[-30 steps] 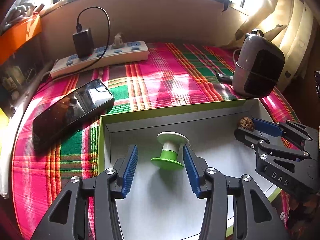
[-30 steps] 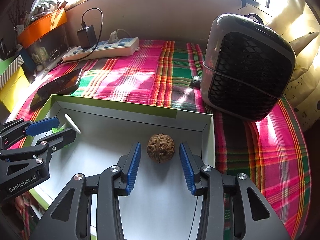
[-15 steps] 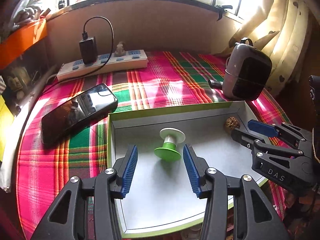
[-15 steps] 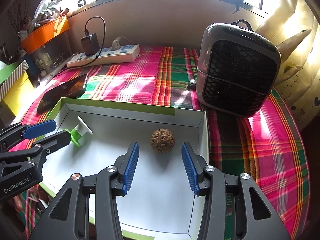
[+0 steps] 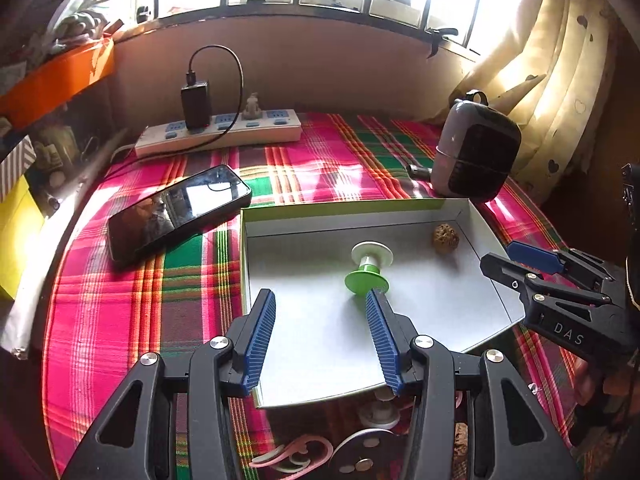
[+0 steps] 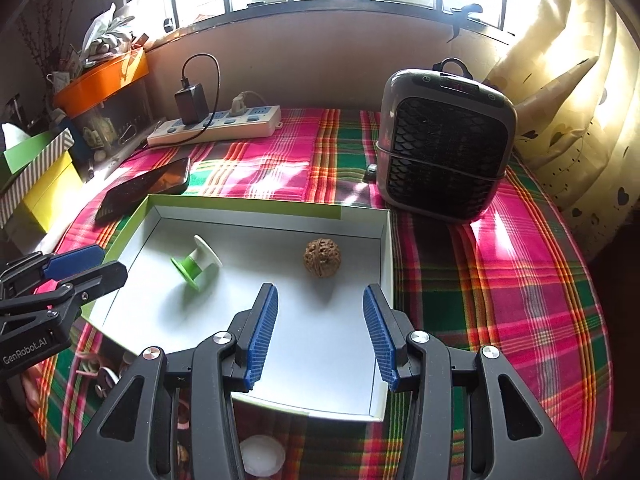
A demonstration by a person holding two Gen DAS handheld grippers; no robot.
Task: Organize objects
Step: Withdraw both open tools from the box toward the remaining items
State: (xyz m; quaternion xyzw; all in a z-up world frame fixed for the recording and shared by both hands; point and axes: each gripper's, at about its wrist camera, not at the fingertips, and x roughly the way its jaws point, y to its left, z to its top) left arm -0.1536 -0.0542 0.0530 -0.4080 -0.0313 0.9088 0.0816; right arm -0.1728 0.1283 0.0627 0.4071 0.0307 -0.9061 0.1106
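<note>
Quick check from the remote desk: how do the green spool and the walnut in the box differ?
The green spool is smooth plastic, green and white; the walnut is brown and wrinkled. The spool has two flanges on a core and lies tilted, while the walnut is roughly round. The spool sits toward the box's left side, in front of the left gripper; the walnut lies near the right wall, ahead of the right gripper. Both rest loose on the box floor, ungripped.

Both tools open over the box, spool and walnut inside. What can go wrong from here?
1. The walnut is round and lies loose near the right wall of the box; a nudge from the right tool may roll it.
2. The spool is tipped on its green flange, so the left tool may get a slanted grip.
3. The box's near edge seems to overhang small items below; pressing down might tip it.
</note>
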